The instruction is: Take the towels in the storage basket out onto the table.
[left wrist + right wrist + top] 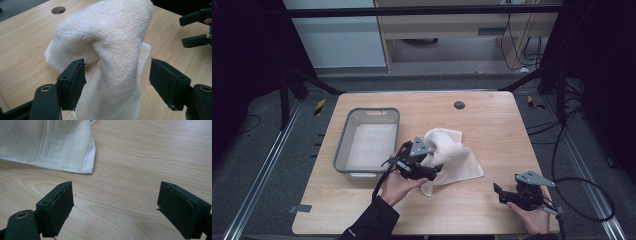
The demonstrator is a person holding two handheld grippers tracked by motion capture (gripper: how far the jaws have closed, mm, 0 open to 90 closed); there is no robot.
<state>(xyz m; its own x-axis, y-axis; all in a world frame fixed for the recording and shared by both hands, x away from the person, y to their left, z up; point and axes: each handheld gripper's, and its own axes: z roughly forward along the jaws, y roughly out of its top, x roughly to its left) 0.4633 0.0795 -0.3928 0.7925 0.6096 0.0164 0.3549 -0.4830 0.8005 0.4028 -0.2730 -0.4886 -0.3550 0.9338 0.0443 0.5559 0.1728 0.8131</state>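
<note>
Left hand-held gripper [117,82]: jaws spread, a raised fold of the white towel [110,45] between them, pads not pressing. Towel lies mid-tabletop [492,120], beside grey basket [343,145]. Right hand-held gripper [116,207] spread, nothing held. Advice: regrip deep on the fold before lifting.

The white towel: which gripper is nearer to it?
Left. The left gripper is right at the towel, its open jaws either side of a raised fold. The right gripper sits apart on bare table, off the towel's corner.
</note>
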